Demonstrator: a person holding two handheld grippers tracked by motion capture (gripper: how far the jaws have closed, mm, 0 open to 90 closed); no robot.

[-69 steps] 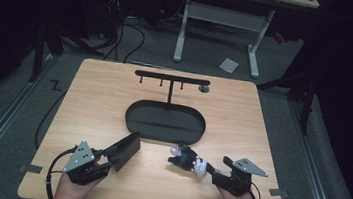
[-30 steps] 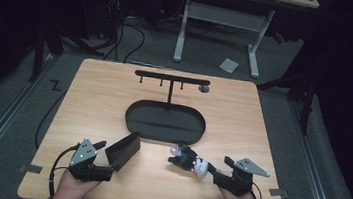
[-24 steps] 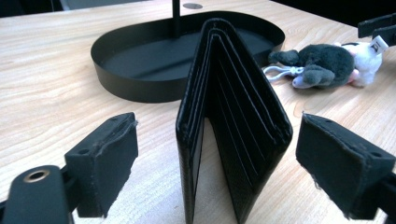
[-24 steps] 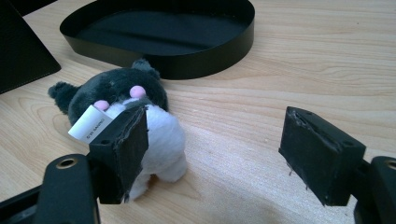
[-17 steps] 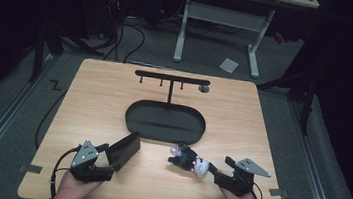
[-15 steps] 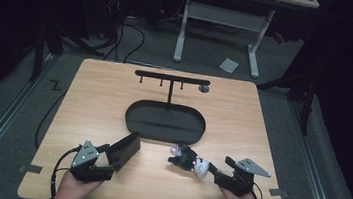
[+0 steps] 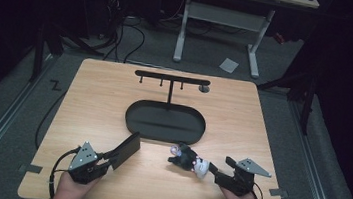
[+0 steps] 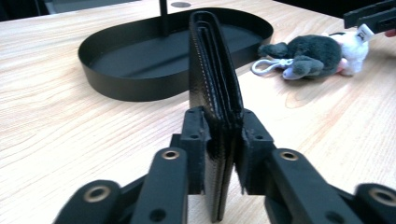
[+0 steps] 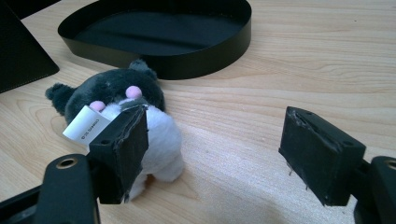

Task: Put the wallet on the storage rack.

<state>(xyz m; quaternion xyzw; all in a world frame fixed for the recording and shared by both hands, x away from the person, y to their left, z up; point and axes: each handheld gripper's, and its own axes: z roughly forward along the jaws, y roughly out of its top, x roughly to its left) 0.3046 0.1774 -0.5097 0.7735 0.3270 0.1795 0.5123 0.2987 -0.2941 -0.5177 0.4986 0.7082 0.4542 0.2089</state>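
So the left hand-held gripper [image 7: 107, 158] is clamped tight on a black wallet [image 7: 125, 150], pinching it edge-on near one end so the thing stands on its side and sticks out ahead of the jaws. From the left gripper view you can see the stitched folds of the wallet [image 8: 214, 88] squeezed right between the two pads, pointing toward the black oval tray [image 8: 140, 79]. In the high view the wallet sits near the front left of the worktop [image 7: 94, 95], just short of the tray's [image 7: 134, 120] near rim, not in it.

The right hand-held gripper [image 7: 216, 172] is spread wide and holding nothing. Its jaws sit low over the wood, and a little grey and white plush toy [image 7: 187, 158] lies just off the left jaw. In the right gripper view the plush toy [image 9: 116, 93] is partly behind that jaw, pink ears up, with a white label [image 9: 86, 123] poking out; can't tell if the jaw actually touches it. The plush has a small keyring loop [image 8: 266, 66] on its far end and lies on the worktop close to the tray's front edge.

At the back of the tray there's a thin T-shaped rack [image 7: 172, 78] with little hooks.
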